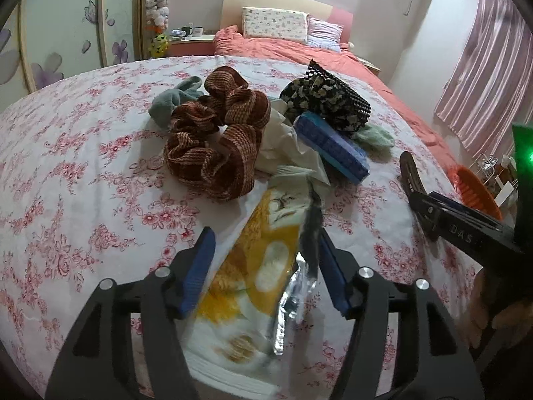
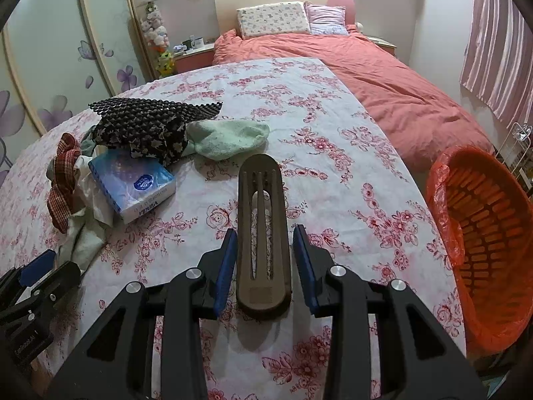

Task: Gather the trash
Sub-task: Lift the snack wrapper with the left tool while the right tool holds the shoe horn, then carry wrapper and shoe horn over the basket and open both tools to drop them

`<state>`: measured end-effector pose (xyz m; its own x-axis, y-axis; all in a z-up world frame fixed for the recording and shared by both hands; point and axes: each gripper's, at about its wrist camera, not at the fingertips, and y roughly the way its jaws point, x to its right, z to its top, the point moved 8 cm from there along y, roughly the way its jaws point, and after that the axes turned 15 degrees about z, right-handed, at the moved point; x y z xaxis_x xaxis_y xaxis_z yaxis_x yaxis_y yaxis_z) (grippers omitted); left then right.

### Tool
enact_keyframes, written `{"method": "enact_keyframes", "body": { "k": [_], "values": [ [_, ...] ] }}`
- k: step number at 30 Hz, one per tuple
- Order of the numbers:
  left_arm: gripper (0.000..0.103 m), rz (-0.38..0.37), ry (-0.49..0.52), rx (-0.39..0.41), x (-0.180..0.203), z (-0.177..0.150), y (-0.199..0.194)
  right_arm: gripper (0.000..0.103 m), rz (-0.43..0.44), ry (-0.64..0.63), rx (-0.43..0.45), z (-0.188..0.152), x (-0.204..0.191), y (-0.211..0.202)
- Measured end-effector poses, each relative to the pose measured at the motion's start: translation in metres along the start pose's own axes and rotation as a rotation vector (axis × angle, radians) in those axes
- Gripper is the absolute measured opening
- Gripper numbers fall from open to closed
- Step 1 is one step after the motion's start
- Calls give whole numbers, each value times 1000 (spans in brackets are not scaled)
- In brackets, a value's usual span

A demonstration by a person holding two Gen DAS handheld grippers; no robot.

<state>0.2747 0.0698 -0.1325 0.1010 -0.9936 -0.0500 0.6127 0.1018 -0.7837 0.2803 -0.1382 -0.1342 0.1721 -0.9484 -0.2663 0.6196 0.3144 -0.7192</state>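
Observation:
My left gripper (image 1: 265,266) stands around a yellow and white snack wrapper (image 1: 253,266) with a silver inside; the jaws are wide and the wrapper looks blurred, so the grip is unclear. My right gripper (image 2: 265,268) holds a brown slotted insole-shaped piece (image 2: 263,233) between its blue pads above the floral cloth. That piece also shows in the left wrist view (image 1: 411,173). An orange basket (image 2: 486,243) lined with an orange bag stands at the right, beside the table.
A pile lies on the floral tablecloth (image 2: 316,116): a brown striped cloth (image 1: 216,133), a blue tissue pack (image 2: 133,183), crumpled white tissue (image 1: 286,146), a black floral cloth on a black mesh mat (image 2: 150,116), a green sock (image 2: 230,136). A pink bed (image 2: 383,80) lies behind.

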Motion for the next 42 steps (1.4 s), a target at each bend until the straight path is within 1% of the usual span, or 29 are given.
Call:
{"method": "enact_keyframes", "body": {
  "k": [3,5,6,7,9,15,18,22,29,37,42],
  "values": [
    [60,24,22,0,2,0,0,36,-1,-2,0,0,0,0],
    [58,23,29,2,3,0,0,36,-4,-3,-1,0,0,0],
    [49,24,48,5,5,0,0,36,-5,-4,-1,0,0,0],
    [46,34,76,9,9,1,1,36,-8,-7,-2,0,1,0],
    [46,53,132,15,16,4,4,36,-18,-19,-6,0,0,0],
    [47,66,169,18,22,7,9,36,-10,-26,-9,1,0,1],
    [47,64,162,16,23,8,9,34,-11,-20,-6,1,1,0],
    [41,73,160,21,24,7,7,33,7,-14,0,1,0,-1],
    [38,44,123,24,18,9,-2,33,27,0,19,-7,1,-14],
    [38,29,118,51,20,10,-21,33,41,18,45,-7,5,-31],
    [38,2,110,63,22,10,-36,33,48,28,71,-5,9,-44]
  ]
}}
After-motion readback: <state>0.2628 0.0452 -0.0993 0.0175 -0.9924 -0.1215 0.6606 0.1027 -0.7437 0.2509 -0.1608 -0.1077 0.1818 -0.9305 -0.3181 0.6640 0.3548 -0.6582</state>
